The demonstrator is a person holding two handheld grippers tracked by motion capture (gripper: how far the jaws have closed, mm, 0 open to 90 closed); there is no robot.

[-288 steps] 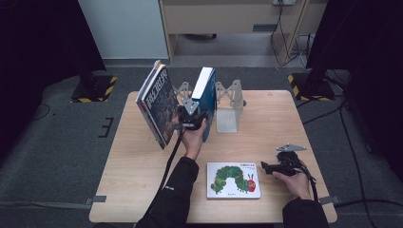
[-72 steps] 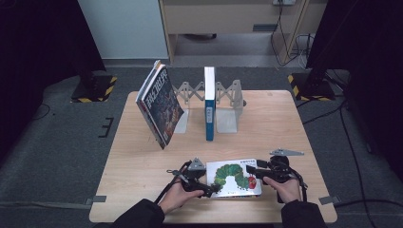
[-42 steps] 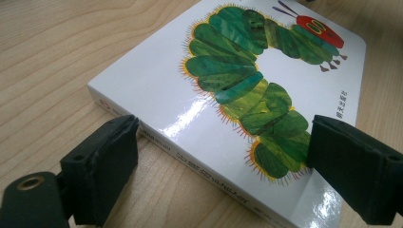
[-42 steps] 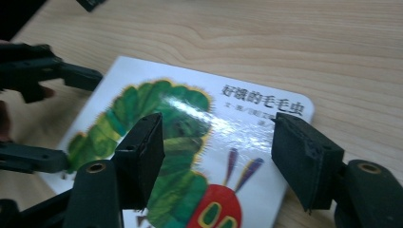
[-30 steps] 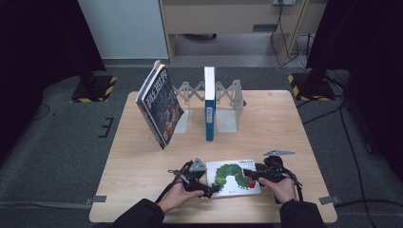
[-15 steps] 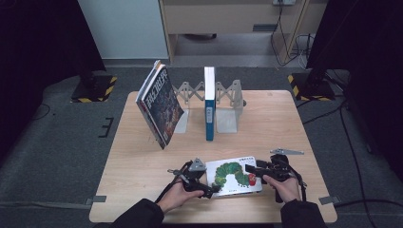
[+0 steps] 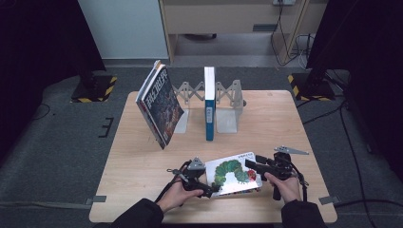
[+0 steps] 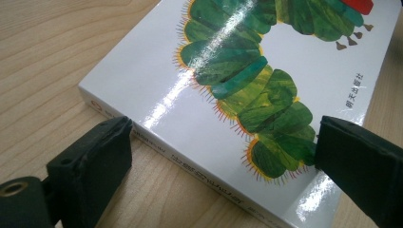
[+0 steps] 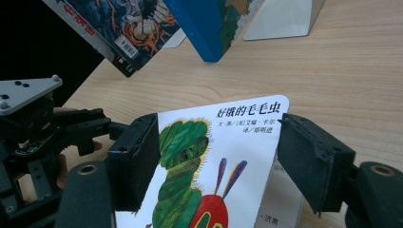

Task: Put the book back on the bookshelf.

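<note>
The caterpillar picture book (image 7: 236,174) is lying low in the middle of the high view, near the front edge of the wooden counter (image 7: 142,156), with its right side tilted up off the wood.

The left hand-held gripper (image 7: 213,189) is sitting at the book's lower left corner. In the left gripper view its jaws are standing wide apart, one at the lower left of the frame on the counter side of the spine, the other at the right edge over the glossy cover (image 8: 266,85); neither pad is pressing on the book. Its jaws have just been opening, with the book's corner between them.

The right hand-held gripper (image 7: 251,165) is reaching in from the right of the high view. In the right gripper view its jaws are about half open, flanking the raised cover (image 9: 209,156); whether the pads are gripping the cover cannot be told.

Farther up the high view, a blue book (image 7: 209,109) is standing upright between metal bookends (image 7: 228,114), and a dark comic-style book (image 7: 159,107) is leaning just left of them.
</note>
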